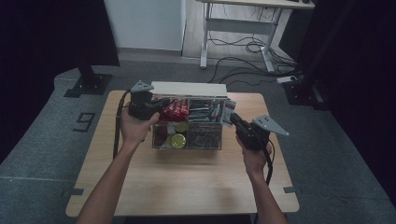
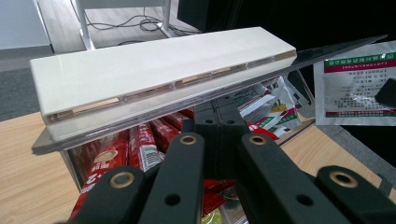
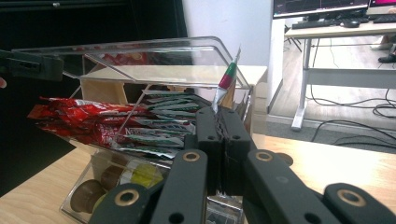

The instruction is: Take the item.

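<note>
A clear acrylic organizer box is seen standing at the middle of the wooden table, its hinged lid raised, with a white strip along the lid's edge. The left gripper is held at the box's upper left corner; in the left gripper view its jaws are seen fully closed together just under the lid, and whether the lid is pinched cannot be told. The right gripper is positioned at the box's right side, jaws shut on a thin white sachet with a red and green band, held upright beside the lid's corner. Red stick packets and green-white packets are stacked in the upper tray; round capsules are lying in the lower compartment.
</note>
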{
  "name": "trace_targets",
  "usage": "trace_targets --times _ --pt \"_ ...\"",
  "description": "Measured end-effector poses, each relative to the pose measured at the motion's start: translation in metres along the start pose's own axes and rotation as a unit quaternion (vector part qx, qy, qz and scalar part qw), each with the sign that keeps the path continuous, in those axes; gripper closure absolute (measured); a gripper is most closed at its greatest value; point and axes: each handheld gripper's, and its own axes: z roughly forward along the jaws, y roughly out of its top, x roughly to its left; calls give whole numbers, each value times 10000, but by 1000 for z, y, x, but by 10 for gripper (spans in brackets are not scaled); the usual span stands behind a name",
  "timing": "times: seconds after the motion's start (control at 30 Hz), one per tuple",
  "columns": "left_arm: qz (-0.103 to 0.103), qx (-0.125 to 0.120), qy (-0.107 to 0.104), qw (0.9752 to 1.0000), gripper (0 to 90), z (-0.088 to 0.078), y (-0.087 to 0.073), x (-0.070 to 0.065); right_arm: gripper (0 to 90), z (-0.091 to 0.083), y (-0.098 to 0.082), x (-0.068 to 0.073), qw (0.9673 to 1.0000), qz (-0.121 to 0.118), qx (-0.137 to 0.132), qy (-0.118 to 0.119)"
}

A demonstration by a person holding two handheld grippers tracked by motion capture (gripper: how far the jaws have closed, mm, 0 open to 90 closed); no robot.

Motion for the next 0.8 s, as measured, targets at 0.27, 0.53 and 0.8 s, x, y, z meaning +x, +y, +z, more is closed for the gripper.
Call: trace_targets --times 0.27,0.53,0.8 --pt "2 -4 1 10000 900 0 0 0 875 -7 0 -5 10000 35 -63 -13" --pt "9 -11 3 10000 900 -1 -1 -1 875 -14 -2 -11 9999 19 -68 -91" --pt "15 -6 4 10000 900 -1 0 -2 876 -18 -5 -18 9999 28 -52 -155"
